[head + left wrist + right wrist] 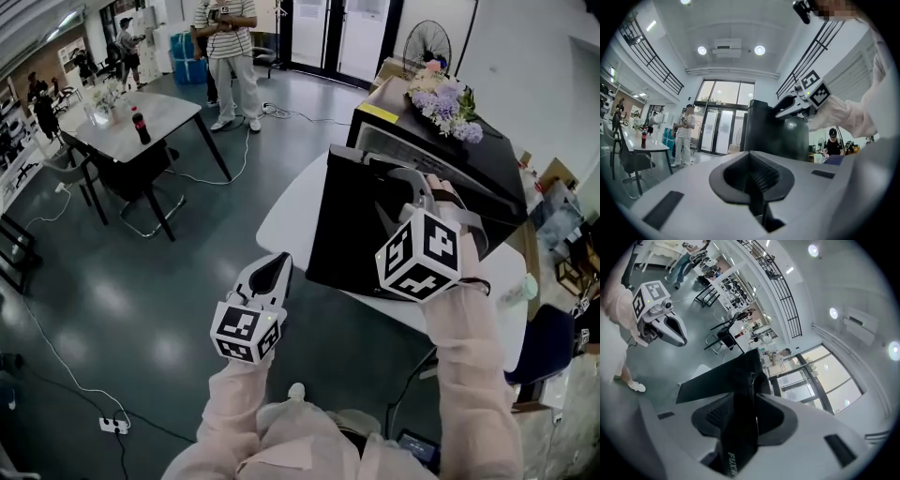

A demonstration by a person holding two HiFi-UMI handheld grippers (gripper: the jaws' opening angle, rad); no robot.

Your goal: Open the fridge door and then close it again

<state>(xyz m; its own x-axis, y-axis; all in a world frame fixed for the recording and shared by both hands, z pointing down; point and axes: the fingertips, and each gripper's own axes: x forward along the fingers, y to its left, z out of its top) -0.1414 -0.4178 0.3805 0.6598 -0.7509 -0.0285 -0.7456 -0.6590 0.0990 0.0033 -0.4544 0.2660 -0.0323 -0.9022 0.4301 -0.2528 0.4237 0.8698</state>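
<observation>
Flowers (445, 101) atop fridge (352, 220); table (286, 211) seemingly beneath

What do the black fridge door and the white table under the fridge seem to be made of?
The fridge door looks like smooth black painted metal or plastic with a dull sheen; its flat face catches soft light. The table has a plain white, even top with no grain, likely laminate or painted board; the look leaves that open.
</observation>
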